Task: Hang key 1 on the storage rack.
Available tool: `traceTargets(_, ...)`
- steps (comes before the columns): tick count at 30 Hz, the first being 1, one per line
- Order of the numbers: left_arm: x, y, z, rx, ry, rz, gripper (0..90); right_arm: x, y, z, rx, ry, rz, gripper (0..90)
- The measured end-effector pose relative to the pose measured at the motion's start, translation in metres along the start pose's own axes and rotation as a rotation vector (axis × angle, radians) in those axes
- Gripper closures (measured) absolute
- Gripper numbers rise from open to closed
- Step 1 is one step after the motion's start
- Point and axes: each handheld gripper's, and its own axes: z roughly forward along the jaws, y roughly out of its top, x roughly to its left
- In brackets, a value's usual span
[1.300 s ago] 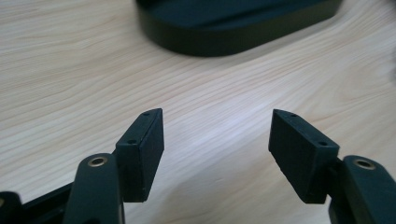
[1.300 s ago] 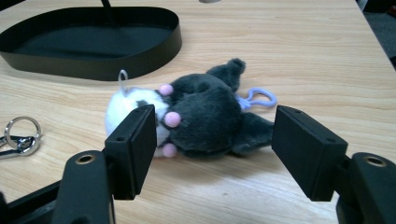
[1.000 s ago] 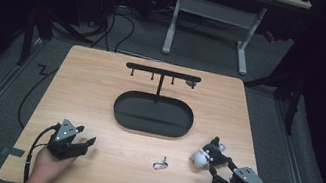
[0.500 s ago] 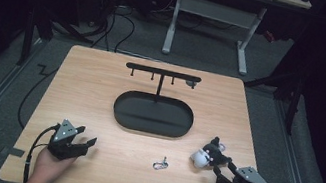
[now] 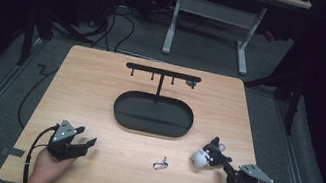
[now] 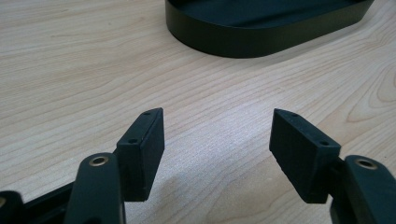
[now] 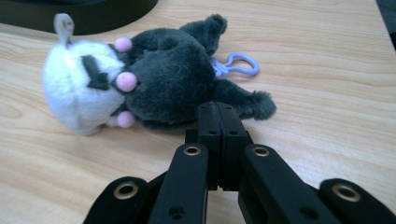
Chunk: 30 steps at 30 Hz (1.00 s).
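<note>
Plush toy (image 7: 140, 84) lies on its side on the tabletop (image 5: 100, 90), at the right claw (image 7: 218, 109), whose jaws have just closed together against its dark fur. Left claw (image 6: 217, 140) gapes wide, near the black oval tray (image 5: 152, 115).

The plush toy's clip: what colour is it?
Pale lilac-blue; the clip shows best in the right gripper view, behind the plush toy.

Bare table (image 5: 99, 95) lies open at the left; the black tray (image 5: 153, 114) with its rack (image 5: 163, 74) blocks the middle.
</note>
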Motion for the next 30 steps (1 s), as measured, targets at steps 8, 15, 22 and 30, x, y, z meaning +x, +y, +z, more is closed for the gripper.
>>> traceTargets(8, -0.001, -0.002, -0.004, -0.025, -0.002, -0.003, 35.4, -0.001, 0.012, 0.021, 0.027, -0.010, -0.032, 90.0)
traceTargets(15, -0.002, -0.003, -0.006, -0.030, 0.001, 0.002, 35.0, -0.004, 0.018, 0.035, 0.043, -0.005, -0.051, 90.0)
traceTargets(22, -0.001, -0.002, -0.003, -0.012, -0.012, 0.003, 35.3, 0.001, 0.017, 0.011, -0.018, -0.012, -0.039, 90.0)
traceTargets(30, 0.002, 0.002, 0.002, -0.010, -0.042, 0.003, 36.9, 0.032, 0.003, -0.020, -0.032, 0.087, -0.062, 90.0)
